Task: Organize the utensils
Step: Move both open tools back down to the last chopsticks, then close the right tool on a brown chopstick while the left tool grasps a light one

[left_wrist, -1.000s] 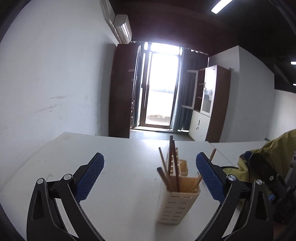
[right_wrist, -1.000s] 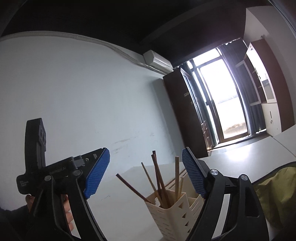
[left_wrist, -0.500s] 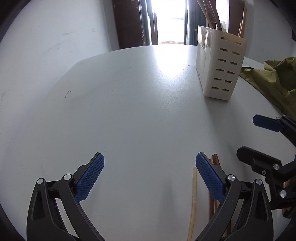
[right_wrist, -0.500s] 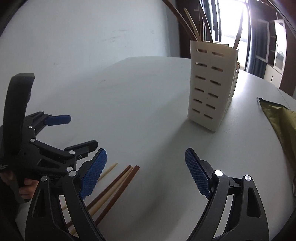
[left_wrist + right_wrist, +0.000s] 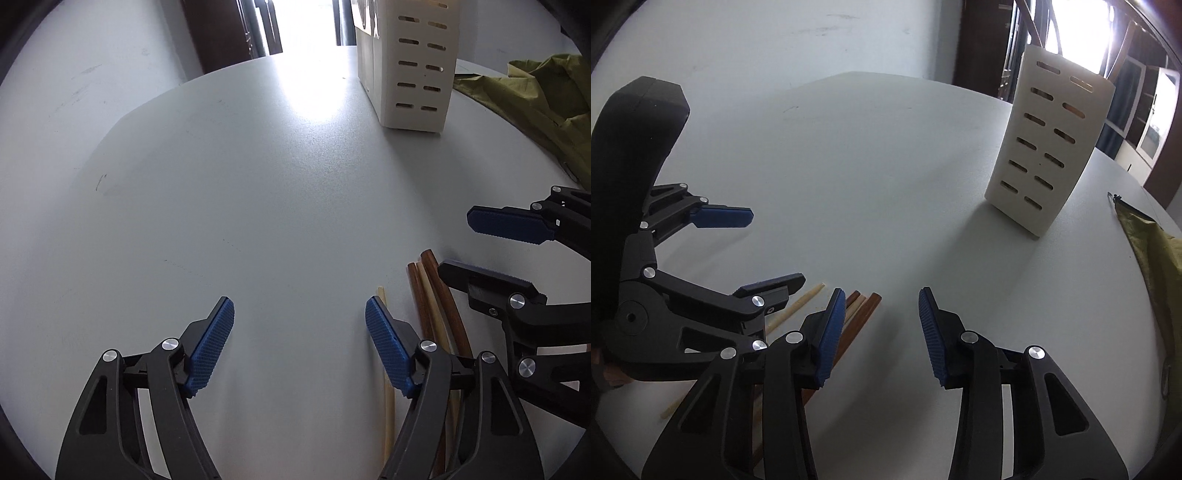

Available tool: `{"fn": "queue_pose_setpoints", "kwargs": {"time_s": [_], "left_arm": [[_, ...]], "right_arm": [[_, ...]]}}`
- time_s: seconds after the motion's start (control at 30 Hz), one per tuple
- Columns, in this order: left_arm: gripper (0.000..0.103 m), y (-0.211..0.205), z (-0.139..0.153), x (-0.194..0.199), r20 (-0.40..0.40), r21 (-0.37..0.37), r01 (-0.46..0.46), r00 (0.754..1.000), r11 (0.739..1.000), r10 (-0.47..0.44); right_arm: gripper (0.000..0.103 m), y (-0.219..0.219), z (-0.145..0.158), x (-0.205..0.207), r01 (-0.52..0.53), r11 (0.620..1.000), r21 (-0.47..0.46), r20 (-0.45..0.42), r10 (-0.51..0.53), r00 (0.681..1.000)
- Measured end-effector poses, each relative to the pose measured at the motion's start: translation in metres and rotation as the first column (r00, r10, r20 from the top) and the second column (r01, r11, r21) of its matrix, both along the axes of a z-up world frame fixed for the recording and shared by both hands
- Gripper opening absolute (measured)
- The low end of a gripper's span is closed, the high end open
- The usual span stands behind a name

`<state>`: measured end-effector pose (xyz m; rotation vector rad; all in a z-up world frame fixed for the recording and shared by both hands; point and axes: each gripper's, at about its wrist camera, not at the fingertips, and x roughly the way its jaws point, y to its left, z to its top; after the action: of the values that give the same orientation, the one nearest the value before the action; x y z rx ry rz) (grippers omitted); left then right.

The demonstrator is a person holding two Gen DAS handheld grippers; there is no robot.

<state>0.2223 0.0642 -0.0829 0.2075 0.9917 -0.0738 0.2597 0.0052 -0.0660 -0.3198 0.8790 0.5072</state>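
Chopsticks point(image 5: 439, 295), a few brown and pale ones, lie loose on the white table point(image 5: 240, 184) at the lower right of my left view, just beside my left gripper point(image 5: 299, 343), jaws spread wide with nothing between. My right gripper point(image 5: 882, 332) is open too, hovering by them. Slotted cream utensil holder point(image 5: 1045, 155) stands upright at upper right, well apart.
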Motion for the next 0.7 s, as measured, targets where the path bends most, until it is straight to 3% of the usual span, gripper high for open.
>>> {"fn": "queue_pose_setpoints", "kwargs": {"time_s": [0.1, 0.17, 0.23, 0.3, 0.4, 0.47, 0.5, 0.6, 0.67, 0.7], "left_arm": [[0.066, -0.003, 0.000, -0.003, 0.020, 0.027, 0.015, 1.000, 1.000, -0.016], [0.054, -0.003, 0.001, -0.003, 0.010, -0.006, 0.032, 0.999, 0.999, -0.032], [0.036, -0.005, 0.002, -0.004, 0.000, -0.032, 0.049, 0.999, 0.998, -0.049], [0.029, -0.006, 0.002, -0.005, -0.009, -0.055, 0.058, 0.998, 0.997, -0.059], [0.031, -0.008, 0.001, -0.004, -0.012, -0.053, 0.050, 0.999, 0.997, -0.051], [0.047, -0.008, 0.002, -0.001, -0.005, -0.025, 0.019, 1.000, 1.000, -0.019], [0.063, -0.007, 0.002, 0.000, -0.004, -0.020, 0.009, 1.000, 1.000, -0.009], [0.063, -0.005, 0.000, 0.002, -0.010, -0.059, 0.011, 1.000, 0.998, -0.012], [0.055, -0.008, -0.001, 0.004, -0.011, -0.077, 0.030, 0.999, 0.997, -0.031], [0.045, -0.010, -0.001, 0.004, -0.014, -0.091, 0.044, 0.999, 0.995, -0.045]], "right_arm": [[0.035, 0.000, -0.011, 0.003, -0.012, 1.000, -0.012, -0.007, 0.012, 1.000], [0.033, 0.001, -0.012, 0.004, -0.019, 1.000, -0.010, -0.010, 0.019, 1.000], [0.021, 0.003, -0.013, 0.003, -0.041, 0.999, 0.006, -0.025, 0.042, 0.999], [0.019, 0.005, -0.016, 0.004, -0.049, 0.999, 0.006, -0.043, 0.049, 0.998], [0.018, 0.007, -0.022, 0.006, -0.049, 0.999, 0.002, -0.046, 0.049, 0.998], [0.018, 0.011, -0.025, 0.005, -0.056, 0.998, -0.015, -0.043, 0.055, 0.998], [0.018, 0.012, -0.026, 0.005, -0.058, 0.998, -0.019, -0.040, 0.057, 0.998], [0.018, 0.014, -0.029, 0.006, -0.065, 0.997, -0.028, -0.032, 0.064, 0.997], [0.017, 0.014, -0.031, 0.007, -0.068, 0.997, -0.024, -0.030, 0.067, 0.997], [0.016, 0.015, -0.032, 0.007, -0.071, 0.997, -0.016, -0.032, 0.070, 0.997]]}}
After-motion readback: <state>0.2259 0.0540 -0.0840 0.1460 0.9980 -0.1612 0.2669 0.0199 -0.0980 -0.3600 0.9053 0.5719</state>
